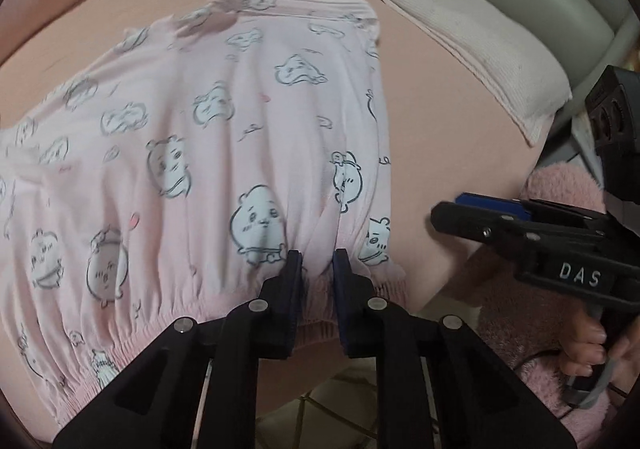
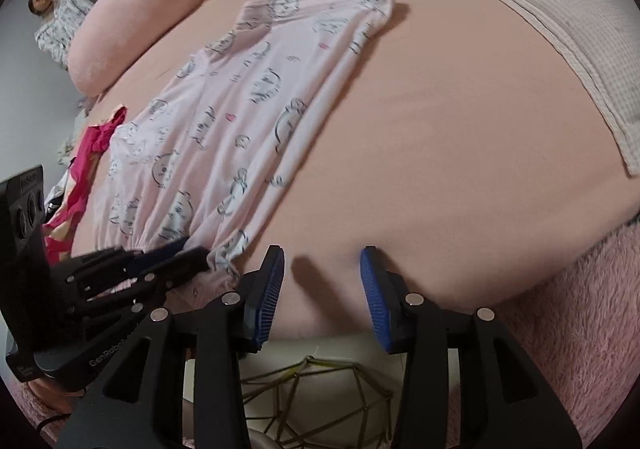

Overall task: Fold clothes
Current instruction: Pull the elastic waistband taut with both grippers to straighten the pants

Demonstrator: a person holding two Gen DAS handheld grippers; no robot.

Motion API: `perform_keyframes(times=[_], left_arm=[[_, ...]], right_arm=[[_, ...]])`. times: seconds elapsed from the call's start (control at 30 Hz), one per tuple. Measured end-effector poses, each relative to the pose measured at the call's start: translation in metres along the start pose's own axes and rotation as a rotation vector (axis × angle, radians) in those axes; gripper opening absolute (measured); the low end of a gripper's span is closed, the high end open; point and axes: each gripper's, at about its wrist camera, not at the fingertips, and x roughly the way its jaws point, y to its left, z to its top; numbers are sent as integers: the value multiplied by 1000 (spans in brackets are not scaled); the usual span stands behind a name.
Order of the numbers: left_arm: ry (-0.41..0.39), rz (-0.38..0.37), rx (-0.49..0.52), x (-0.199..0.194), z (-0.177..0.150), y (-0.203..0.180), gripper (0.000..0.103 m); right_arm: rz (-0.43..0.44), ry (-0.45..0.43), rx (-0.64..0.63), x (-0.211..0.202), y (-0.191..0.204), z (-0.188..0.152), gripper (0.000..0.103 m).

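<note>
Pale pink cartoon-print trousers [image 1: 208, 137] lie flat on the bed, gathered elastic waistband at the near edge

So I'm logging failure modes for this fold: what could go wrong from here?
The left gripper pinches only a small bunch of the pink pyjama trousers at the gathered waistband, so it may slip out. The right gripper is open over bare sheet, so a one-sided lift could skew the fold.

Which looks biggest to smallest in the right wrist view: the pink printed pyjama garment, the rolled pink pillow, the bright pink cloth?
1. Pink printed pyjama garment, clearly largest.
2. Rolled pink pillow, though it lies farther away, so its true size is unsure.
3. Bright pink cloth, partly hidden.
</note>
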Motion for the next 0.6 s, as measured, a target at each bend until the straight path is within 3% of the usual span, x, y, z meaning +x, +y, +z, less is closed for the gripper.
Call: perform_keyframes(times=[0.17,0.27,0.47,0.6], left_arm=[[-46,-125,-109,-4,-8,20,21],[-73,-153,-106,-11,-16,22,28],[-99,-148,-98,-30,-25,29,38],[-91,-130,-86,-25,-28,29,41]], right_arm=[[53,0,-74,8,19,11,42],[54,31,-158,21,37,13,42],[-99,57,-228,28,45,5,35],[-186,51,-243,25,43,-1,23]])
